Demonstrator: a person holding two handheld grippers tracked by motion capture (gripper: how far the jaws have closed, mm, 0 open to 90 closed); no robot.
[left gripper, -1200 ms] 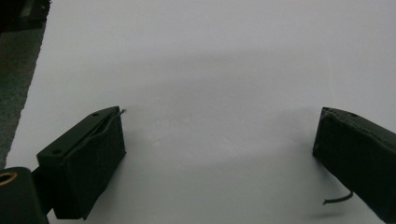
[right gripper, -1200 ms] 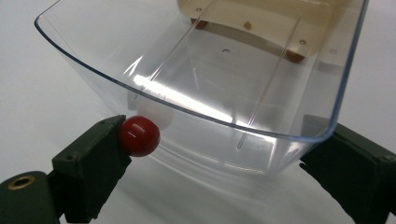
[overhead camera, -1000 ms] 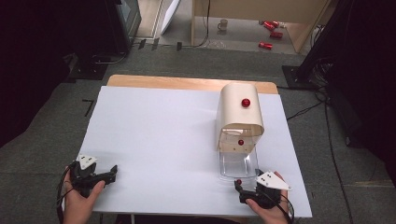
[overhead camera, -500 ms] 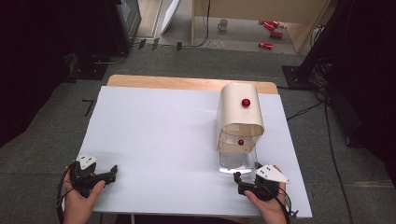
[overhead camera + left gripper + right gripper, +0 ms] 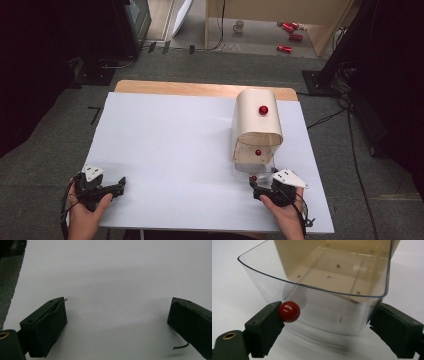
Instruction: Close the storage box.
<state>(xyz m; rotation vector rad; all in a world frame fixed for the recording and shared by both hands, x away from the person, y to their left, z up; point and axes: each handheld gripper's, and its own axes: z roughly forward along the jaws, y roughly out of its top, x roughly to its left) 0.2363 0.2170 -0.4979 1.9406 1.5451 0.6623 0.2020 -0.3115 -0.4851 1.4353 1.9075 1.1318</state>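
Note:
A cream box (image 5: 256,117) with a rounded top stands at the right of the white table sheet (image 5: 170,150), a red knob (image 5: 263,109) on its top. A clear plastic drawer (image 5: 255,172) sticks out of its near side. In the right gripper view the drawer's clear front wall (image 5: 317,302) lies between the wide-apart jaws of my right gripper (image 5: 325,308), and a small red knob (image 5: 289,311) on that wall rests against the left pad (image 5: 272,320). The drawer looks empty. My left gripper (image 5: 119,185) lies open on the sheet at the near left, nothing between its jaws (image 5: 117,317).
The wooden table edge (image 5: 200,88) shows beyond the sheet. On the floor behind lie red cans (image 5: 292,35), a mug (image 5: 239,25) and cables (image 5: 325,117). Dark equipment stands on both sides.
My right gripper has moved forward toward the cream box, and the clear drawer's front and its red knob now sit closer to the box. The left gripper has stayed where it was.

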